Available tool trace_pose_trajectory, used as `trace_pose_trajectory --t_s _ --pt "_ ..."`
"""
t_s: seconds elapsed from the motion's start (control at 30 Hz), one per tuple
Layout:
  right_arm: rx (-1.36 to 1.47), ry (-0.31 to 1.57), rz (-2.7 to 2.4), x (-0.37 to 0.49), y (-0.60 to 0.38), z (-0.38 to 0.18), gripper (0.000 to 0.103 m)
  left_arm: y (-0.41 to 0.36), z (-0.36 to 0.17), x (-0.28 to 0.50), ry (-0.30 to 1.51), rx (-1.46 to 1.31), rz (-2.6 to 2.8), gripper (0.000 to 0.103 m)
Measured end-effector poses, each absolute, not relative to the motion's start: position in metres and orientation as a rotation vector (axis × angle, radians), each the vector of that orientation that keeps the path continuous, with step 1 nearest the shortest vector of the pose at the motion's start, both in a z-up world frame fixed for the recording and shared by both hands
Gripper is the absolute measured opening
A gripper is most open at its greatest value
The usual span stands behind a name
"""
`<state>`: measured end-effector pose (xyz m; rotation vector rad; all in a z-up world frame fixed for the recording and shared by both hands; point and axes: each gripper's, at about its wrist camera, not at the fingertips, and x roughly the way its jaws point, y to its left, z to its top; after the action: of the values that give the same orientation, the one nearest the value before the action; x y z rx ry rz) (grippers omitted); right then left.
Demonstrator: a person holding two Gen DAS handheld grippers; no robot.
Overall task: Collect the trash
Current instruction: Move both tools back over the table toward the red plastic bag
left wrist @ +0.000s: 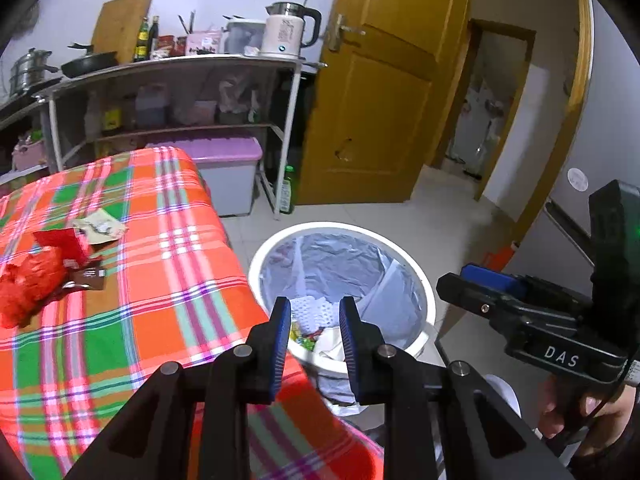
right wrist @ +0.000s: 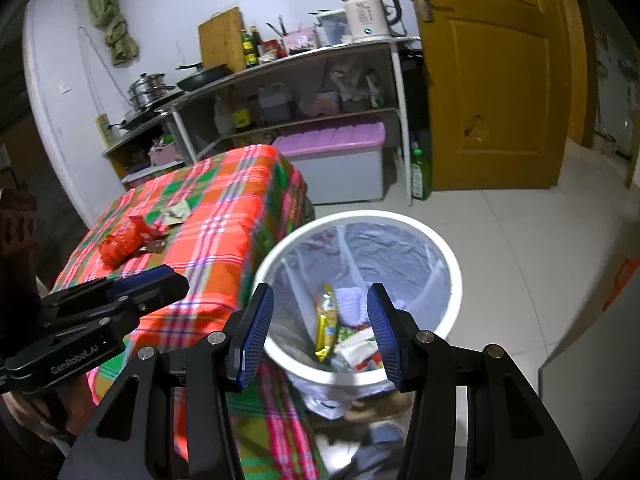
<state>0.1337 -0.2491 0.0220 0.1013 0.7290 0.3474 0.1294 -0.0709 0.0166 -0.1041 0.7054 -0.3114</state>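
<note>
White plastic bin [left wrist: 425, 312], lined with a thin grey bag, stands on the pale tiled floor just right of the table edge. Both tools hover over it.

Left gripper [left wrist: 315, 322]: blue pads parted by a narrow gap, nothing between them. Through the gap, scraps inside the bin show; a perforated white sheet and a bit of green-yellow wrapper, otherwise hard to sort out.

Right gripper [right wrist: 321, 312]: jaws stand wider, also empty. Below it a yellow snack packet [right wrist: 326, 322] leans upright inside the bin, with crumpled paper and red-and-white wrappers beside it. The heap's lower part is hidden by the near rim and the right finger.

Plaid tablecloth [left wrist: 168, 280], orange, green and pink, covers the table on the left. Trash still on it, toward the far left: a crumpled red bag [left wrist: 30, 284], a flat red wrapper [left wrist: 64, 242] touching it, a dark brown wrapper [left wrist: 90, 278] partly tucked beneath, and a pale torn packet [left wrist: 102, 226] just beyond. Print on all of them is illegible.

A hand [left wrist: 580, 408] grips the right tool's handle at the frame's lower right, mostly cut off. In the right wrist view the other hand is lost in shadow at the lower left.

Far side: metal shelf [left wrist: 200, 64] with kettle [left wrist: 286, 32], pan, bottles; lower shelves too blurred to itemise. Purple-lidded box [left wrist: 228, 164] beneath, wooden door [left wrist: 384, 92] to the right, ajar. Something dark and bluish under the bin in the right wrist view; cannot tell what.
</note>
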Motion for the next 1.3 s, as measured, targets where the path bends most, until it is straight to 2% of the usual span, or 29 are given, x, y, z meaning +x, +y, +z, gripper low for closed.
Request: trace_pose_trajectory --t_s 0.63,1.3 --pt "0.039 0.711 0.488 0.119 -0.185 0.034 0.05 -0.003 0.023 0.087 0.667 -0.15 -0.182 0.025" --pt "-0.015 0.721 0.621 0.138 -0.122 0.03 0.05 0.059 0.017 0.086 0.669 -0.197 -0.067 0.026"
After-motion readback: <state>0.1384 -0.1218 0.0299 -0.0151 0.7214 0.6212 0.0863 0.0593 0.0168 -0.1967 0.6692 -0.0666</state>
